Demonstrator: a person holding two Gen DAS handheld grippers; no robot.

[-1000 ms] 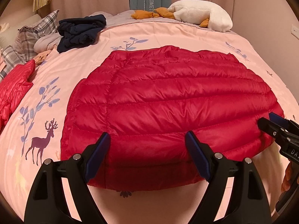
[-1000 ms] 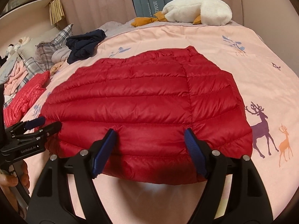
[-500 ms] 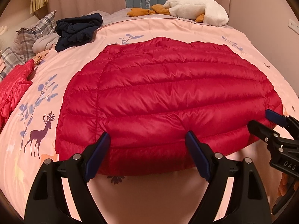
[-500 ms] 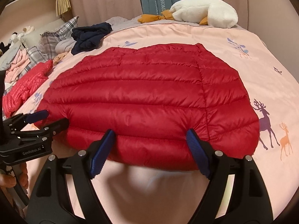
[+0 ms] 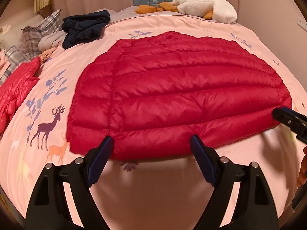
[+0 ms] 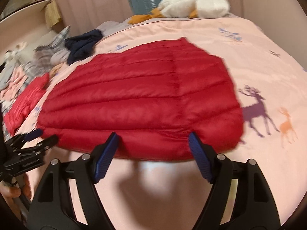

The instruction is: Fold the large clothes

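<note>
So the red down jacket (image 5: 178, 95) is lying flat and spread out on the pink bedspread (image 5: 153, 182), filling the middle of both wrist views, with its near hem running across at about 6 o'clock, right at the fingertips.

Going left to right: the left gripper (image 5: 151, 143) sits at the hem's left-centre with its jaws spread wide and nothing pinched; the pads just frame the puffy edge. The right gripper (image 6: 152, 140) is at the hem's right part. Its jaws have just been closing a little, yet they're apart too, and the hem lies between them without being squeezed. That view is blurry, so I can't tell whether a pad brushes the fabric.

My take on doing this step well: get both lower fingers under the hem, not just on top, because this slick quilted shell will probably slide out of a shallow pinch. Bite deep, past the stitched edge, both sides level. Then lift together toward 12 o'clock so the fold lands straight.

Other clothes at 9 to 10 o'clock look safely out of the way.
</note>
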